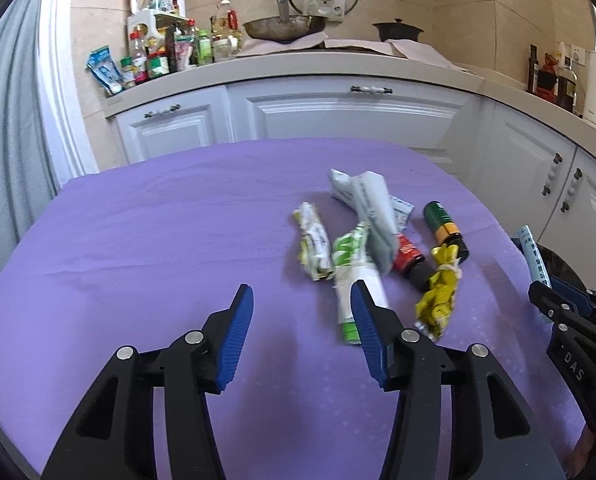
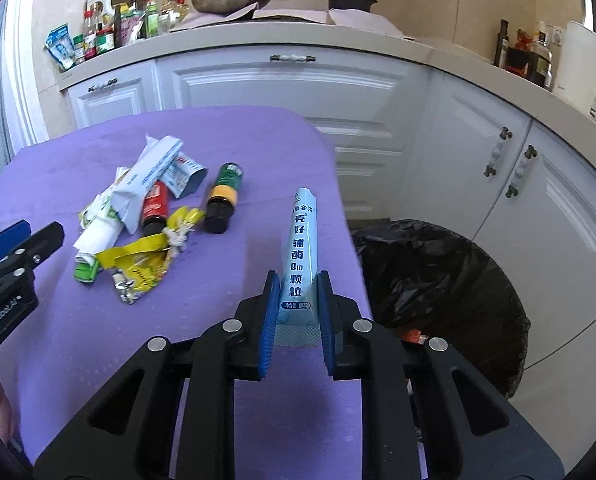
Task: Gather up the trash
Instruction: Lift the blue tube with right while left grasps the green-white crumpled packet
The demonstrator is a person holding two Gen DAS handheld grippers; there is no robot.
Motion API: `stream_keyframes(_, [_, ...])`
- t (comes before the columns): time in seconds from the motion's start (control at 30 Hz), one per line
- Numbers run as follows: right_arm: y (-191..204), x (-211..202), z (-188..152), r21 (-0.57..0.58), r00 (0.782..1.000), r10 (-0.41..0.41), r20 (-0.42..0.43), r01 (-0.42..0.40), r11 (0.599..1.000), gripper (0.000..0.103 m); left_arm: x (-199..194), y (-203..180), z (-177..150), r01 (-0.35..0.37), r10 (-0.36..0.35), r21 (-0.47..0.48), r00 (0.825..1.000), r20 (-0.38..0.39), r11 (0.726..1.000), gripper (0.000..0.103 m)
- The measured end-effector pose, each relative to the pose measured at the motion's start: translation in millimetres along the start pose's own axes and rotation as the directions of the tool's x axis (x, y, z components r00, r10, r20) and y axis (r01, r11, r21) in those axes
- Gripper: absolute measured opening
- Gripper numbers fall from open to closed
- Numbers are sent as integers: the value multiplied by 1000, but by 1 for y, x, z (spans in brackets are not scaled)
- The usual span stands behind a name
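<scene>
On the purple tablecloth (image 1: 157,232) lies a heap of trash: white and green wrappers (image 1: 350,264), a crumpled yellow wrapper (image 1: 438,300), a red-labelled bottle (image 1: 408,258) and a green-labelled bottle (image 1: 444,224). My left gripper (image 1: 302,300) is open just in front of the heap, with bare cloth between its fingers; its right finger overlaps the white and green wrapper. My right gripper (image 2: 298,300) is shut on a light blue sachet (image 2: 302,248) that stands up between its pads, near the table's right edge. Right of the table is a bin with a black bag (image 2: 438,288).
White kitchen cabinets (image 1: 338,112) run behind the table. Their counter carries bottles and jars (image 1: 157,52), a pan (image 1: 285,26), a dark pot (image 1: 398,30) and a white kettle (image 2: 582,68). A grey curtain (image 1: 5,120) hangs at the left.
</scene>
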State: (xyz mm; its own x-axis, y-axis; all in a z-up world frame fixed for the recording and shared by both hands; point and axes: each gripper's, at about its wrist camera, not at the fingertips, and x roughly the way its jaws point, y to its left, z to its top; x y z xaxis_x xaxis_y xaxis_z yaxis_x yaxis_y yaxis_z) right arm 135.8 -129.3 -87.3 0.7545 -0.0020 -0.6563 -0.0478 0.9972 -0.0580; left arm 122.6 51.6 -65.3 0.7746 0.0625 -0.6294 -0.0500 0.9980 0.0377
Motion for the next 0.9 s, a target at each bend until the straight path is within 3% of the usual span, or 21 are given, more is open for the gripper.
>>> stream_keyframes(0.13, [-12, 2, 0, 20, 1000, 3, 3, -3, 1000, 19, 9, -8, 4, 31, -31, -14, 999, -23, 999, 59])
stream_keyframes(0.4, [-23, 10, -2, 43, 1000, 17, -6, -17, 999, 19, 34, -12, 8, 56, -59, -34, 992, -112, 998, 59])
stream_keyframes(0.47, [-23, 11, -3, 46, 1000, 22, -8, -22, 999, 19, 37, -13, 6, 64, -69, -37, 989, -131, 997, 52])
stream_keyframes(0.53, [-23, 12, -3, 46, 1000, 27, -10, -26, 999, 19, 39, -13, 5, 75, -79, -37, 986, -146, 997, 33])
stream_keyframes(0.57, [-23, 12, -4, 46, 1000, 28, -9, -27, 999, 19, 39, -14, 4, 79, -83, -33, 985, -151, 996, 31])
stream_keyframes(0.9, [-22, 3, -5, 43, 999, 31, 19, -31, 999, 19, 12, -22, 0, 59, -58, 11, 996, -61, 998, 29])
